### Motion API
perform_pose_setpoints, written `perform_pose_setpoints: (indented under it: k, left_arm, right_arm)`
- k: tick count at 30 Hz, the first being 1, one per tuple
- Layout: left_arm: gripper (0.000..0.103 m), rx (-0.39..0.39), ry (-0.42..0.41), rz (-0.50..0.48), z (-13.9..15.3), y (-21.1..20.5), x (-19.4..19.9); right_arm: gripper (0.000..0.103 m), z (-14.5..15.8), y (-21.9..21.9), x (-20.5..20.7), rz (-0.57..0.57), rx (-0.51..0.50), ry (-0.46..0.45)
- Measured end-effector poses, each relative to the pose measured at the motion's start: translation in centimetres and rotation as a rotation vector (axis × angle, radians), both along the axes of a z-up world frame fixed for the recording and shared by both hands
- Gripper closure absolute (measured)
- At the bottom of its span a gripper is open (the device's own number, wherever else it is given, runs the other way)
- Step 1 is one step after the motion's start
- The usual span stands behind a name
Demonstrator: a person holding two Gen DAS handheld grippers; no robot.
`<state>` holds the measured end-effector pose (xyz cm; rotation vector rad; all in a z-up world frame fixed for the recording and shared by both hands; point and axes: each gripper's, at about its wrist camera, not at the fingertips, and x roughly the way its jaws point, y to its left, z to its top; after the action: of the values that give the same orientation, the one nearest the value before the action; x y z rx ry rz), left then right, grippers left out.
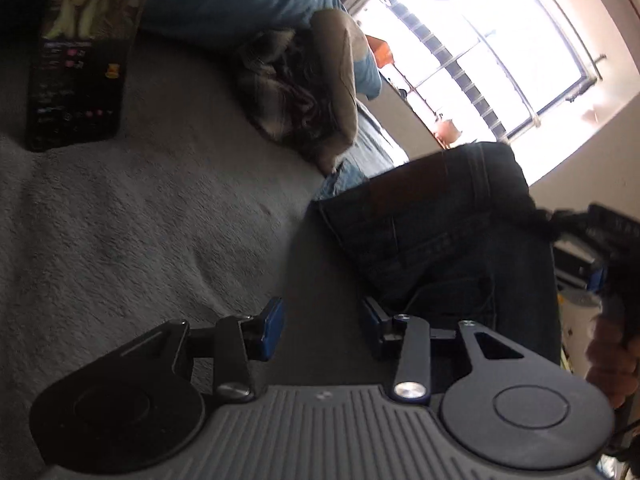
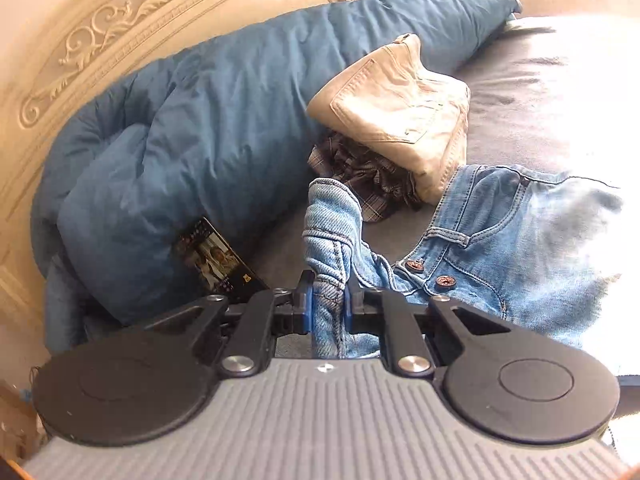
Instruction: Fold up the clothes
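Denim of the light-blue jeans [image 2: 500, 236] is clamped between the blue pads of the right gripper [image 2: 327, 306], at a seamed edge near the buttoned waistband, while the rest of the garment lies spread on the grey blanket [image 2: 540, 92]. The left gripper [image 1: 322, 326] stands with its fingers apart and nothing between them, beside a dark denim garment [image 1: 440, 232]; in that dim, backlit view it cannot be settled whether this is a separate pair. For a clean fold, keep the clamp on the seam itself, not on loose cloth, carry the edge low and level, and have the free gripper pin or lift the matching edge so the layers align. Tan trousers [image 2: 400, 112] and a plaid garment [image 2: 364, 176] sit against the blue duvet [image 2: 192, 128], clear of the working area.
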<state>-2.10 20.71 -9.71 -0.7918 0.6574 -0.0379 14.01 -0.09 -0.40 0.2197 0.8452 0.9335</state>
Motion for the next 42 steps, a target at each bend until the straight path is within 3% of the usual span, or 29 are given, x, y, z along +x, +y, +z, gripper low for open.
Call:
perform_pose_setpoints:
  k: [3, 10, 16, 19, 24, 29, 36, 39, 42]
  left_arm:
    - [0.061, 0.015, 0.020, -0.073, -0.4, -1.7, 2.0]
    - [0.061, 0.054, 0.002, -0.168, -0.9, -5.0, 6.6]
    - [0.063, -0.005, 0.009, -0.108, -1.4, -4.2, 8.7]
    - [0.063, -0.040, -0.001, -0.097, -1.4, -4.0, 7.2]
    - [0.067, -0.012, 0.013, -0.023, -1.4, -3.9, 5.2]
    - [0.067, 0.034, 0.007, -0.024, -0.9, -4.2, 8.1]
    - [0.068, -0.113, -0.016, 0.049, -1.9, -2.2, 11.2]
    - [0.069, -0.263, -0.033, 0.115, -3.2, -0.4, 10.2]
    - [0.072, -0.308, -0.027, 0.127, -3.9, 0.3, 10.9]
  right_arm:
    - [0.091, 0.2, -1.1, 1.1, -0.030, 0.054, 0.055]
    - [0.091, 0.8, -1.2, 1.3, -0.027, 0.080, 0.070]
    - [0.091, 1.0, -1.3, 1.3, -0.020, 0.093, 0.073]
    - [0.091, 1.2, -1.5, 1.4, -0.025, 0.103, 0.070]
    - [0.091, 1.2, -2.1, 1.8, -0.036, 0.120, 0.086]
    - [0.091, 0.9, -1.6, 1.7, -0.020, 0.122, 0.101]
    - [0.091, 0.7, -1.0, 1.3, -0.002, 0.128, 0.110]
    - [0.091, 0.4, -0.7, 1.1, 0.005, 0.130, 0.120]
    - [0.091, 0.0, -0.3, 1.1, 0.011, 0.129, 0.133]
